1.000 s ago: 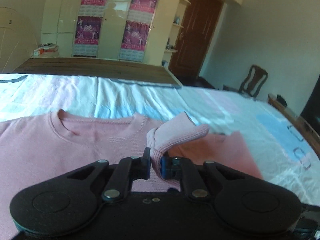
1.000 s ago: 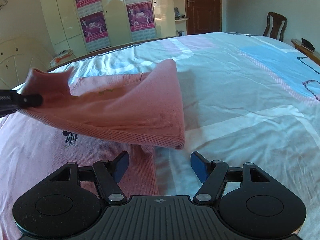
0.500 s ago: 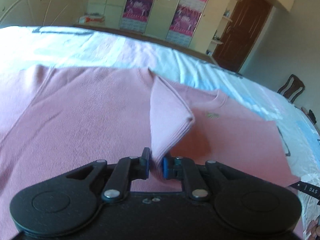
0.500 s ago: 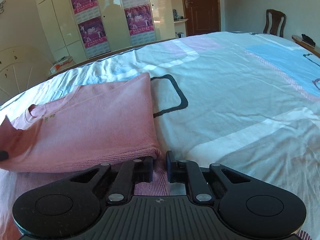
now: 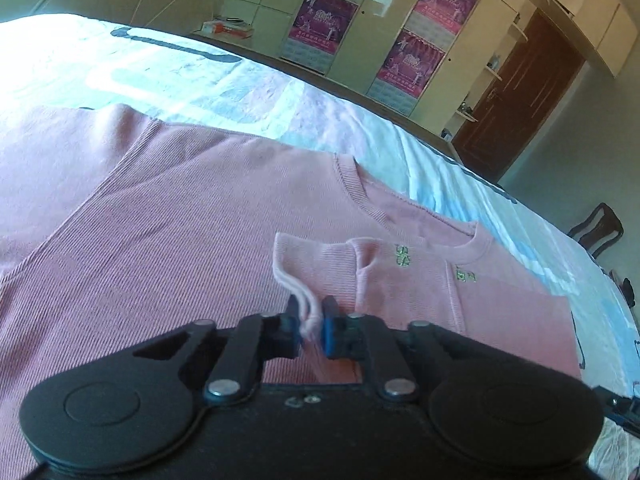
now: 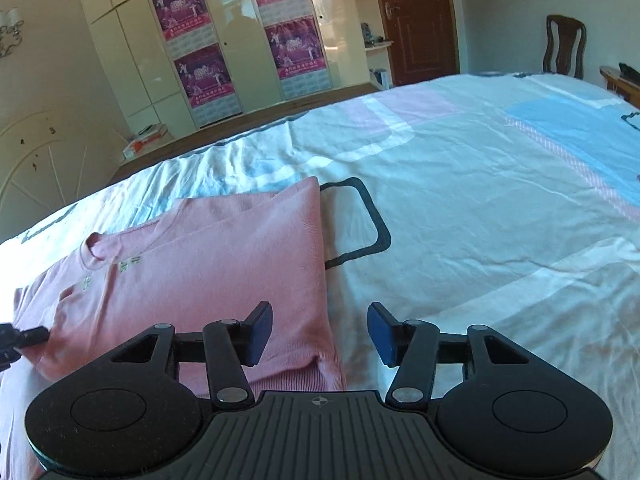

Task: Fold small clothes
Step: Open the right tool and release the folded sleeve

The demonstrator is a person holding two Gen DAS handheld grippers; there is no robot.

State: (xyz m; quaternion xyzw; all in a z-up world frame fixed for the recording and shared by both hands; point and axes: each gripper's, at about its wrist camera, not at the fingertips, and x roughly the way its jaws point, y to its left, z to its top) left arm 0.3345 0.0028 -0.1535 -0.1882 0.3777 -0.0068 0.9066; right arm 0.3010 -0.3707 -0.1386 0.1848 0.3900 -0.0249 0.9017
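A pink sweater lies flat on the bed, neck band toward the far side. Its right part is folded over the body, and the folded panel shows in the right wrist view. My left gripper is shut on the ribbed cuff of the folded sleeve, low over the sweater's chest. My right gripper is open and empty, just above the folded panel's lower right corner. The left gripper's tip shows at the left edge of the right wrist view.
The bed sheet is white with blue and pink patches and a black loop print. Wardrobes with posters, a brown door and a wooden chair stand beyond the bed.
My left gripper has carried the cuff across and down onto the sweater's chest. My right gripper shut on the folded edge half a second ago and has now opened and let go.
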